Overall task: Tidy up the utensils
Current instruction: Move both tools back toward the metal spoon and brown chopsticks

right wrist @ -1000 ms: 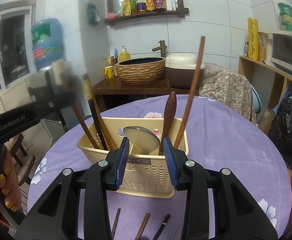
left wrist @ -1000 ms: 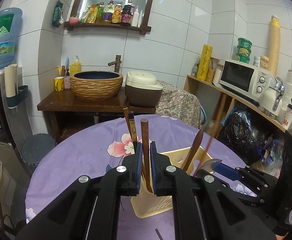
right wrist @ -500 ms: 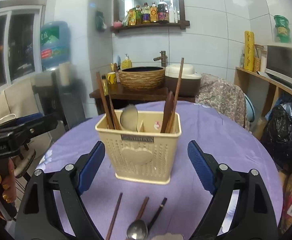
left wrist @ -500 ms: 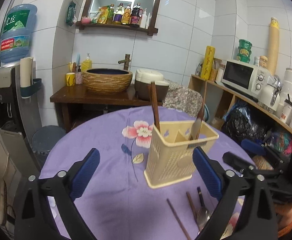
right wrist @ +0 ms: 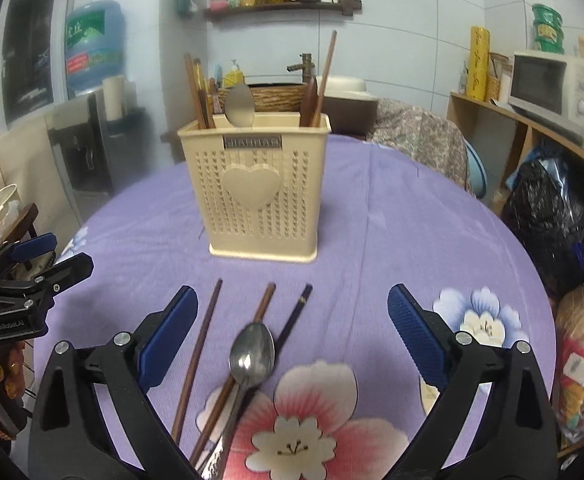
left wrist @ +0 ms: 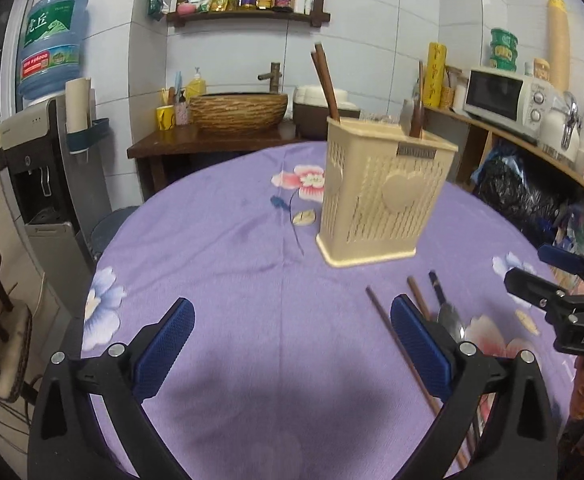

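My right gripper, jaws opening and empty, hangs right over the spoon and chopsticks lying lengthwise toward the holder, nearer than my wide-open, empty left gripper.

Our left tongs: jaws opening, nothing between. Our right tongs: jaws opening, angled downward, nothing gripped.
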Available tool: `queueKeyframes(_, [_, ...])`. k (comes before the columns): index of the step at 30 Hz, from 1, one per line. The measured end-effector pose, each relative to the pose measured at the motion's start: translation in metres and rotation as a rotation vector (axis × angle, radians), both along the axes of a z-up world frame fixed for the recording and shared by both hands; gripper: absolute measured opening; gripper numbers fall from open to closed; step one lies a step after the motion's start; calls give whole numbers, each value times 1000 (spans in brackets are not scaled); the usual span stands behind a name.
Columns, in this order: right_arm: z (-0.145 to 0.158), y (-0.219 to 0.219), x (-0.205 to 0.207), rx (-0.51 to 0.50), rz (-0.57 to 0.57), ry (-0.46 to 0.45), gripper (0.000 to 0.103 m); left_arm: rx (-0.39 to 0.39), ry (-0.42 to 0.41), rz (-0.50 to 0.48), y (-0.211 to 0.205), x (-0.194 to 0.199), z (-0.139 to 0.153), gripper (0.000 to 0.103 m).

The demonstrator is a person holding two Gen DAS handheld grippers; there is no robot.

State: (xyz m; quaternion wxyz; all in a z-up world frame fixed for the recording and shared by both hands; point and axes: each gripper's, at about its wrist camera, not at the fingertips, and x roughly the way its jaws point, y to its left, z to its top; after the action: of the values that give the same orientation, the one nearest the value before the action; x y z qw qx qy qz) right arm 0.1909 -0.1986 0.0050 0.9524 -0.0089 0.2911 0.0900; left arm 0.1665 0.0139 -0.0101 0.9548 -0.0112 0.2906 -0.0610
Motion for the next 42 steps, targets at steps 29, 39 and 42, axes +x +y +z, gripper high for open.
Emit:
queueKeyframes(29, [-57, 34, 18, 4, -37, 218, 82, 27, 130, 46, -5, -30, -44, 98])
queueKeyframes(39, [-71, 42, 35, 17, -60, 272, 59, 23, 137, 43, -5, -31, -46, 98])
queueKeyframes(42, [-73, 43, 35, 11, -65, 269, 50, 19, 140, 45, -5, -31, -47, 97])
